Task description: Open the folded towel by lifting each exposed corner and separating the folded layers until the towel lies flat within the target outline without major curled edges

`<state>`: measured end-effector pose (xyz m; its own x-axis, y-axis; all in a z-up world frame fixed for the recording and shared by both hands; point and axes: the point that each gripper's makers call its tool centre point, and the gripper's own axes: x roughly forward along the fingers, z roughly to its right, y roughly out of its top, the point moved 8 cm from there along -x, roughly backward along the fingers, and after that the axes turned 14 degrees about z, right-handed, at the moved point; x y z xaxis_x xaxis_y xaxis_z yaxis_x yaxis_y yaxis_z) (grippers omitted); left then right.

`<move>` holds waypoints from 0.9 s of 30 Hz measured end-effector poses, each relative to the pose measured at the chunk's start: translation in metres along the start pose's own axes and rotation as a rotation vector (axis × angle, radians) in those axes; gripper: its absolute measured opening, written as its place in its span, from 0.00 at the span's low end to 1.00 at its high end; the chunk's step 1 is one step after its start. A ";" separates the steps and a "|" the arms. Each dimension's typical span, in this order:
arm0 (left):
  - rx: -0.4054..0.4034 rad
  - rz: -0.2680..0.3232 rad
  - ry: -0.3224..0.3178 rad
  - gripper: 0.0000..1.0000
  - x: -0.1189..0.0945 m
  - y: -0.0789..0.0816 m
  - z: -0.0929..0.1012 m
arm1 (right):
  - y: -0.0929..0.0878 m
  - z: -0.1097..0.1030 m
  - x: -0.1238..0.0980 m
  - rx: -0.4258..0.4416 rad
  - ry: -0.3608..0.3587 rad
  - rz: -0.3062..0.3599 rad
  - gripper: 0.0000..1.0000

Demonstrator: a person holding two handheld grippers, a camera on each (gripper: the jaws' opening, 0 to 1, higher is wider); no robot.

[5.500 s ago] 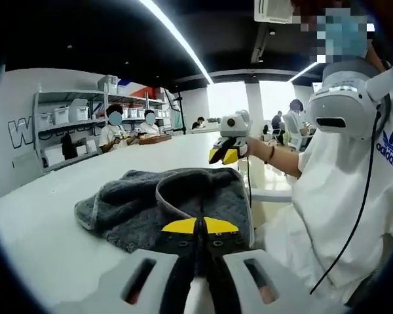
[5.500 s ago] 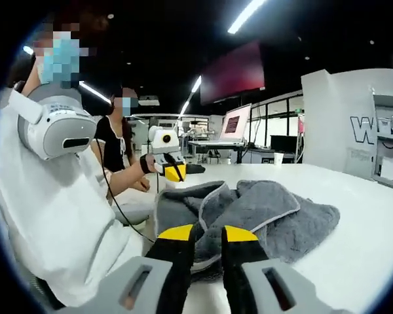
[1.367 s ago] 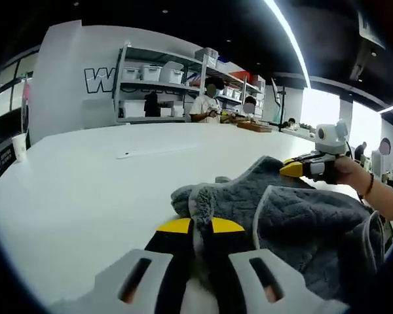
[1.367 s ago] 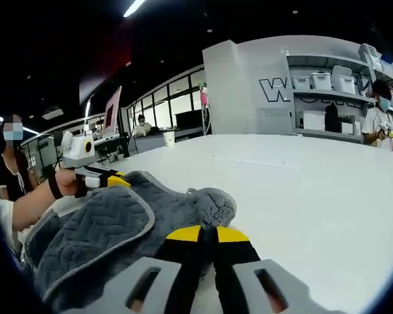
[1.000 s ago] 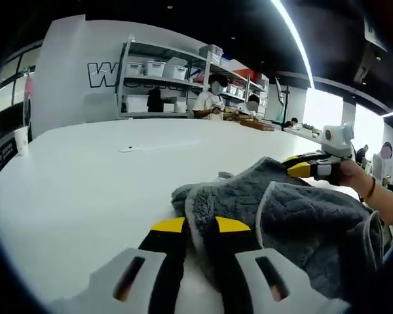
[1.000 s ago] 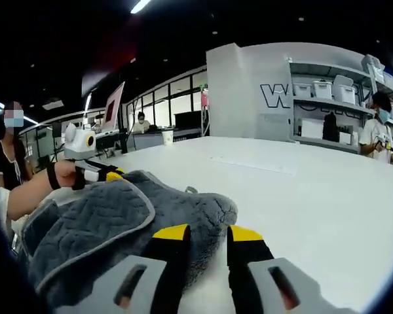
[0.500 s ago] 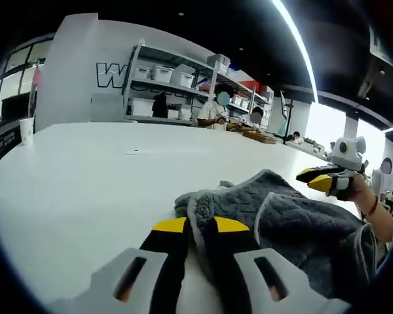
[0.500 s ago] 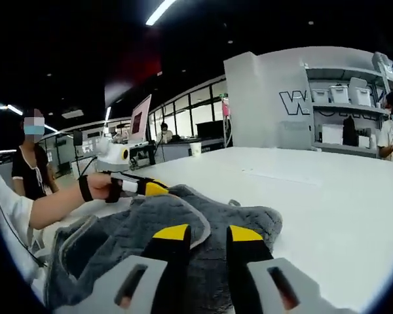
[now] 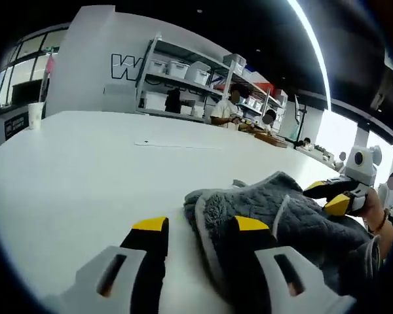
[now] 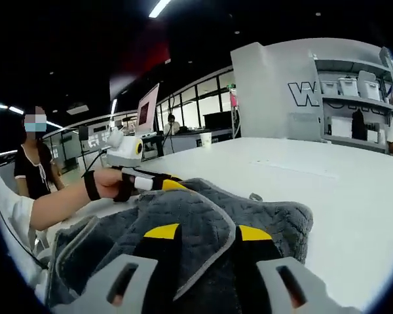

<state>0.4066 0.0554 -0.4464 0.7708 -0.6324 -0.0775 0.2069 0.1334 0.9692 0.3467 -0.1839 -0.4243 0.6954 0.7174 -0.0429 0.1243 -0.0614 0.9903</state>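
A grey quilted towel (image 9: 275,203) with pale trim lies crumpled and still partly folded on the white table (image 9: 85,163). My left gripper (image 9: 200,226) is open, its jaws standing either side of the towel's fluffy near corner. Across the towel to the right, my right gripper (image 9: 333,195) hovers open in a hand. In the right gripper view the towel (image 10: 268,212) spreads under my right gripper (image 10: 208,232), which is open with a trimmed flap edge running between its jaws. My left gripper (image 10: 158,183) shows at the towel's far left edge, held by a hand.
Shelves with white bins (image 9: 177,82) and seated people stand beyond the table. A paper cup (image 9: 35,112) sits at the far left edge. A monitor (image 10: 146,104) and a person in black (image 10: 29,173) are behind the left side.
Both grippers were shut on towel edges 1.4 s ago and have since let go; both jaws stand wider than half a second ago. The right gripper now sits over the towel.
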 end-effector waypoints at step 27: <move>0.036 0.082 -0.045 0.12 -0.004 0.016 0.008 | -0.004 -0.017 0.000 0.065 0.048 0.004 0.37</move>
<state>0.4020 0.0542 -0.4293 0.7562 -0.6542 0.0123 0.1218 0.1591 0.9797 0.3347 -0.1717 -0.4262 0.6614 0.7494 -0.0311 0.1687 -0.1082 0.9797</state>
